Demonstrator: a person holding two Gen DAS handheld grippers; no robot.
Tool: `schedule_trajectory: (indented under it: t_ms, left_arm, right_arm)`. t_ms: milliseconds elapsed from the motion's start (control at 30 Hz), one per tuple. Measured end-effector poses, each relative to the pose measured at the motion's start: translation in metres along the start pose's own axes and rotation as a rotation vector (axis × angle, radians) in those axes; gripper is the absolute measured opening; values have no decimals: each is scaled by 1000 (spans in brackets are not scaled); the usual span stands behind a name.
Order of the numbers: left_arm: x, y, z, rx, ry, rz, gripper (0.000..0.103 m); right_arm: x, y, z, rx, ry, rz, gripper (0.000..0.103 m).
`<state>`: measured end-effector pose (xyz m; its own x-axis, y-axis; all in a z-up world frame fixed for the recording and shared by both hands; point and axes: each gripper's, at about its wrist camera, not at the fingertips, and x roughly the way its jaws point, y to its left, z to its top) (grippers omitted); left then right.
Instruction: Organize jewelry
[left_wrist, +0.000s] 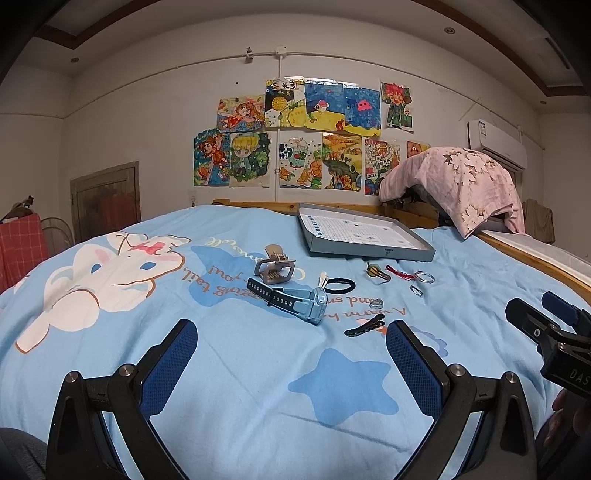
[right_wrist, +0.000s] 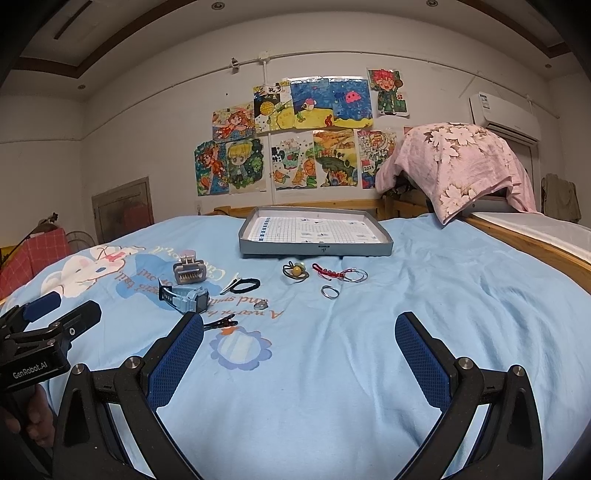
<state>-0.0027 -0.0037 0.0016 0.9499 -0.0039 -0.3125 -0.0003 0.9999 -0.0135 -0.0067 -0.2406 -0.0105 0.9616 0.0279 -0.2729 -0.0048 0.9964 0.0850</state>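
Observation:
Jewelry lies scattered on a light blue bedsheet (right_wrist: 369, 369). A blue watch (left_wrist: 295, 299) (right_wrist: 190, 297), a grey claw clip (left_wrist: 275, 267) (right_wrist: 188, 271), a black hair tie (left_wrist: 340, 285) (right_wrist: 245, 285), a black hair clip (left_wrist: 364, 325) (right_wrist: 221, 323), a small ring (left_wrist: 376, 304) (right_wrist: 261, 305), a bead hair tie (left_wrist: 375, 272) (right_wrist: 295, 272), a red bracelet (left_wrist: 400, 274) (right_wrist: 328, 274) and silver rings (left_wrist: 424, 277) (right_wrist: 330, 291) lie before a grey tray (left_wrist: 369, 254) (right_wrist: 314, 251). My left gripper (left_wrist: 291, 354) and right gripper (right_wrist: 299, 347) are open and empty, short of the items.
A pink floral cloth (right_wrist: 465, 170) covers something at the back right by the wooden bed frame (right_wrist: 535, 240). Drawings hang on the far wall (right_wrist: 295, 140). The right gripper shows at the right edge of the left wrist view (left_wrist: 546, 325).

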Motion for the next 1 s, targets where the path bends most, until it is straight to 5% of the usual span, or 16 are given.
schedule_trajectory:
  t_ms: [1000]
  left_arm:
    - [-3, -3, 3, 2, 2, 0, 103]
  right_arm:
    - [0, 2, 1, -4, -5, 9, 102]
